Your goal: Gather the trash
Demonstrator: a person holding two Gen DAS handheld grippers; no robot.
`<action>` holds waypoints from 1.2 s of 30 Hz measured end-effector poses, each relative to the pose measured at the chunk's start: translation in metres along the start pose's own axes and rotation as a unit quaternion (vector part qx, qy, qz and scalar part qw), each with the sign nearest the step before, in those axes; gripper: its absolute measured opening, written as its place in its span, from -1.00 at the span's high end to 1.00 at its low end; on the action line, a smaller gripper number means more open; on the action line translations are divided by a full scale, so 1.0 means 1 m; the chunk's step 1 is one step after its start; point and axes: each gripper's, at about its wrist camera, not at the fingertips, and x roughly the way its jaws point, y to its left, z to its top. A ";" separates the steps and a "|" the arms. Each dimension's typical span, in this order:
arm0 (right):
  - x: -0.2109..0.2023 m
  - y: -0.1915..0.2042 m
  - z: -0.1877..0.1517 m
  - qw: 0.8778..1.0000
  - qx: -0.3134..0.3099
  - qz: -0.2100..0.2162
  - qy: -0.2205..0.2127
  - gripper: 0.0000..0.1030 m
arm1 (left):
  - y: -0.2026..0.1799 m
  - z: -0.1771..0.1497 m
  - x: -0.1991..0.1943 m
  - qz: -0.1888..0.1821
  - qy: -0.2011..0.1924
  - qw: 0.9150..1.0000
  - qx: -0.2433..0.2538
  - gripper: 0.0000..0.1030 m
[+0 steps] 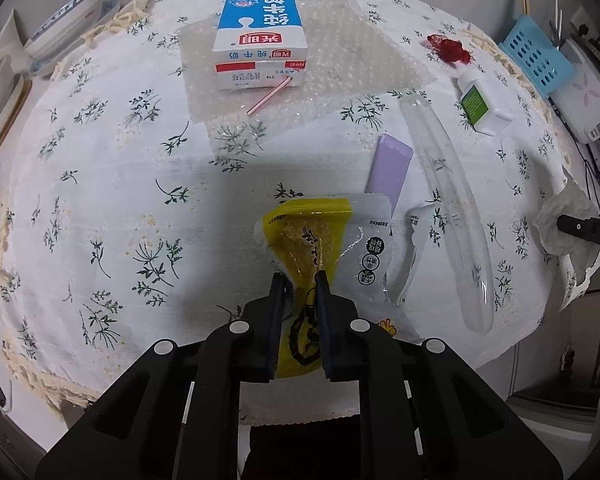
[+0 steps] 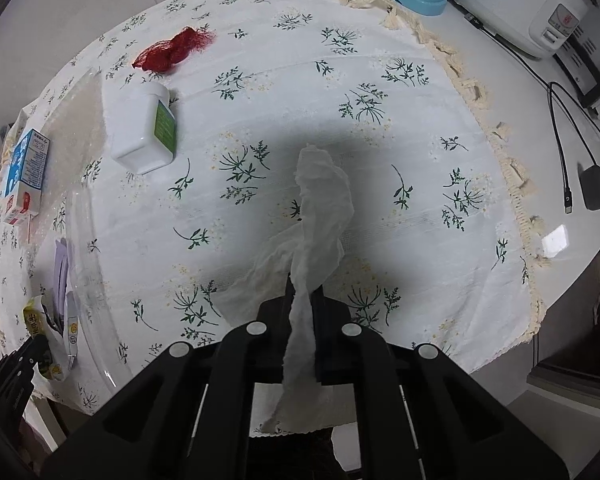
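Your left tool (image 1: 299, 276) is clenched on the yellow snack wrapper (image 1: 306, 236), low in the centre of the left wrist view; the wrapper runs between the two pads and fans out above them onto the flowered cloth (image 1: 108, 168) that covers the bench. Just right of it lie a torn clear wrapper with black print (image 1: 374, 248), a lilac packet (image 1: 392, 168) and a long clear plastic sleeve (image 1: 452, 216) running down the right side. At the top centre a blue and white milk carton (image 1: 260, 40) lies on a sheet of bubble wrap (image 1: 340, 52), with a pink straw (image 1: 270, 98) touching the carton's lower edge. A red mesh scrap (image 1: 448, 48) and a white bottle with a green label (image 1: 480, 102) sit in the upper right, near a blue basket (image 1: 536, 54) at the edge.

Your right tool (image 2: 303, 284) is clamped tight on a crumpled white tissue (image 2: 320, 200) at the lower centre of the right wrist view. The tissue twists up from the pads into the middle of the frame, and its other end trails down below the tool. In that same view the white bottle lies on its side at the upper left, with the red mesh scrap above it. The milk carton stands at the far left edge. Your left tool and its wrapper show in the lower left corner. A white appliance (image 2: 540, 12) and a black cable (image 2: 560, 140) sit on the bare bench at the right.
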 end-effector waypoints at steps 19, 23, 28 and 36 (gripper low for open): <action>-0.044 0.004 -0.021 0.998 -0.022 0.035 -0.051 0.90 | 0.003 -0.007 -0.030 -0.016 -0.028 0.999 -0.010 0.72; -0.053 0.010 -0.032 0.997 -0.040 0.033 -0.065 0.90 | 0.002 -0.012 -0.037 -0.019 -0.033 0.999 -0.010 0.72; -0.063 0.014 -0.045 0.995 -0.049 0.044 -0.076 0.90 | -0.001 -0.018 -0.045 -0.025 -0.041 0.999 -0.010 0.72; -0.077 0.021 -0.061 0.992 -0.068 0.060 -0.091 0.90 | -0.007 -0.028 -0.058 -0.033 -0.049 0.998 -0.006 0.72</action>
